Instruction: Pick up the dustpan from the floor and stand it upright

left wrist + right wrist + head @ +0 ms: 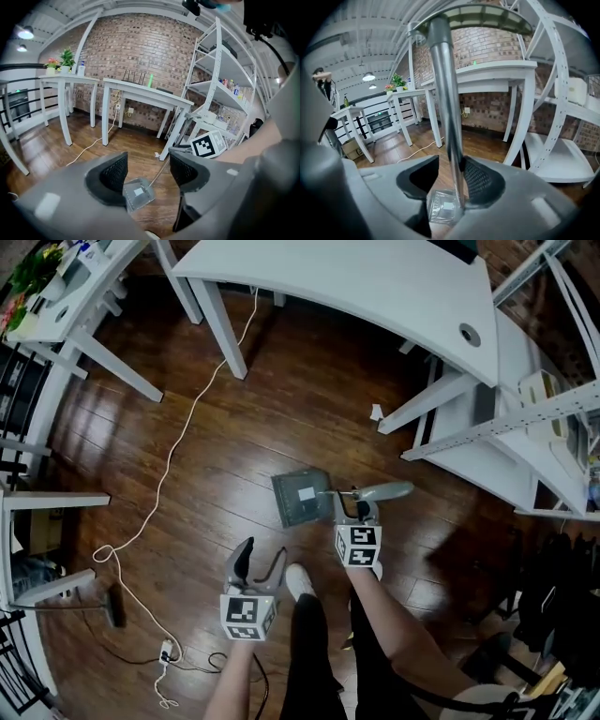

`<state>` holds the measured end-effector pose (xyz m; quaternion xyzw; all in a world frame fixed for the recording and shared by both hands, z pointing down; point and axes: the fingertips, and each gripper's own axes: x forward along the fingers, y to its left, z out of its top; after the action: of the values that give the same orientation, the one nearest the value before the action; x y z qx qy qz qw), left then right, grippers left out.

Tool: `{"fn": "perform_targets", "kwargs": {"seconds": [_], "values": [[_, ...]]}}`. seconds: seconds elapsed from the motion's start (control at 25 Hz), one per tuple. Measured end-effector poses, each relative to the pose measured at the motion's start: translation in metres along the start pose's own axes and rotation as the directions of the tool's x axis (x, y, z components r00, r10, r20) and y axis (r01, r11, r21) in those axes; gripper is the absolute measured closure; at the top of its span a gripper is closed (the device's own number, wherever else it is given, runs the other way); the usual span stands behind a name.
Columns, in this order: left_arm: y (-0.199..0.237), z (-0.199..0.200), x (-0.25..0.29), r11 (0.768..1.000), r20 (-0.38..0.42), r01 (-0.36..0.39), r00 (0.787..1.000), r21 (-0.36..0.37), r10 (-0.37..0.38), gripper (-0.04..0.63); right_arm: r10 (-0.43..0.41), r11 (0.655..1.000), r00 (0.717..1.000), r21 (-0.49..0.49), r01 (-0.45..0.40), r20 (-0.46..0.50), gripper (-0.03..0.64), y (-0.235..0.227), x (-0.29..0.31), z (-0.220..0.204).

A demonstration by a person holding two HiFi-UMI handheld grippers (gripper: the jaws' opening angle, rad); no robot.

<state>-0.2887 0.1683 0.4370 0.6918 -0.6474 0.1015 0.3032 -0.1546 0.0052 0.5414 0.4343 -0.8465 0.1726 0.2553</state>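
The dustpan stands nearly upright, its grey metal pan (302, 498) down at the wooden floor and its green-grey grip (382, 491) at the top. In the right gripper view its steel pole (446, 108) rises between the jaws of my right gripper (449, 177) and leans on the right pad. The left pad stands clear of it, so this gripper is open. The pan (443, 207) shows below. My left gripper (260, 568) hangs open and empty to the left of the pan (138, 194). The right gripper (354, 514) is by the pole.
White tables (375, 287) stand ahead and at the left. White shelving (525, 427) fills the right. A white cable (173, 456) runs across the floor to a plug strip (166, 652). The person's legs and a white shoe (298, 579) are between the grippers.
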Motion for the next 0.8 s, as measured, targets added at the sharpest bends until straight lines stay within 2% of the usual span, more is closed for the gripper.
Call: {"fn": "perform_targets", "kwargs": {"seconds": [0.16, 0.24, 0.32, 0.44, 0.56, 0.6, 0.64, 0.68, 0.8], "values": [[-0.006, 0.008, -0.028, 1.0, 0.028, -0.013, 1.0, -0.024, 0.014, 0.296, 0.029, 0.999, 0.997, -0.028, -0.031, -0.077, 0.42, 0.012, -0.041, -0.002], [-0.022, 0.012, -0.042, 0.999, 0.041, 0.001, 0.999, -0.042, 0.001, 0.296, 0.044, 0.998, 0.989, -0.04, -0.05, -0.138, 0.419, 0.02, -0.092, -0.009], [-0.036, 0.02, -0.067, 0.997, 0.056, 0.012, 0.998, -0.074, -0.008, 0.296, 0.077, 0.994, 0.985, -0.068, -0.088, -0.155, 0.413, 0.04, -0.16, -0.004], [-0.051, 0.05, -0.115, 0.994, 0.126, -0.024, 0.991, -0.106, 0.038, 0.296, 0.108, 0.978, 0.993, -0.172, -0.115, -0.051, 0.378, 0.056, -0.248, 0.038], [-0.096, 0.079, -0.157, 0.999, 0.196, -0.032, 0.98, -0.029, 0.037, 0.298, 0.076, 0.989, 0.992, -0.132, -0.062, 0.104, 0.329, 0.032, -0.329, 0.087], [-0.114, 0.088, -0.169, 1.0, 0.215, -0.024, 0.976, 0.01, 0.022, 0.298, 0.089, 0.992, 0.984, -0.107, -0.073, 0.157, 0.293, 0.027, -0.351, 0.101], [-0.133, 0.097, -0.182, 0.999, 0.235, -0.015, 0.972, 0.046, 0.004, 0.298, 0.116, 0.991, 0.971, -0.087, -0.1, 0.21, 0.194, 0.026, -0.371, 0.115], [-0.152, 0.107, -0.195, 0.997, 0.256, -0.006, 0.967, 0.077, -0.014, 0.298, 0.144, 0.989, 0.955, -0.075, -0.129, 0.26, 0.149, 0.025, -0.389, 0.129], [-0.219, 0.134, -0.235, 0.984, 0.304, 0.027, 0.949, 0.173, -0.079, 0.296, 0.151, 0.989, 0.917, -0.066, -0.136, 0.369, 0.144, 0.011, -0.454, 0.163]]}}
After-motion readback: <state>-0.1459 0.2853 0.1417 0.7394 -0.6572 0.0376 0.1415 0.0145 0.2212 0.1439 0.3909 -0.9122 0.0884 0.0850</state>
